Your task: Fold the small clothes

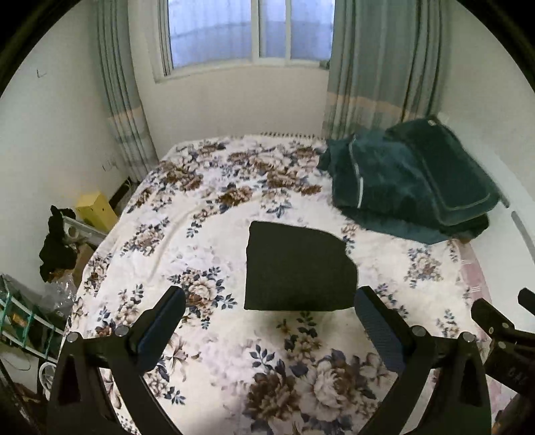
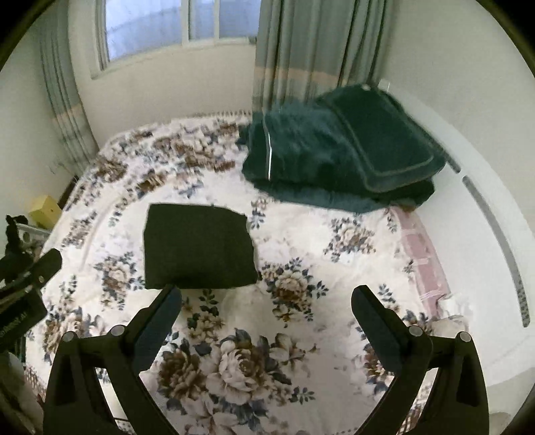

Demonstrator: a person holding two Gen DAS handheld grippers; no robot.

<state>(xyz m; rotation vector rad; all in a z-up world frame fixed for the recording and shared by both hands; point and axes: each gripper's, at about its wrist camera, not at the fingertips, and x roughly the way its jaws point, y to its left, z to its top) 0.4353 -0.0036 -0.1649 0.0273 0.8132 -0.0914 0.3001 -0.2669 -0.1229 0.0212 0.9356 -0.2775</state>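
A small dark garment (image 1: 297, 267), folded into a rough rectangle, lies flat on the floral bedspread (image 1: 207, 214). It also shows in the right wrist view (image 2: 197, 247). My left gripper (image 1: 271, 301) is open and empty, hovering just in front of the garment's near edge. My right gripper (image 2: 267, 301) is open and empty, in front of the garment and to its right. The right gripper's body shows at the right edge of the left wrist view (image 1: 501, 331). The left gripper's body shows at the left edge of the right wrist view (image 2: 30, 284).
A folded dark green blanket (image 1: 414, 180) lies at the bed's far right, also in the right wrist view (image 2: 337, 150). Curtains (image 1: 378, 67) and a window (image 1: 250, 30) are behind the bed. A yellow box (image 1: 95, 210) and clutter (image 1: 53, 244) stand left of it.
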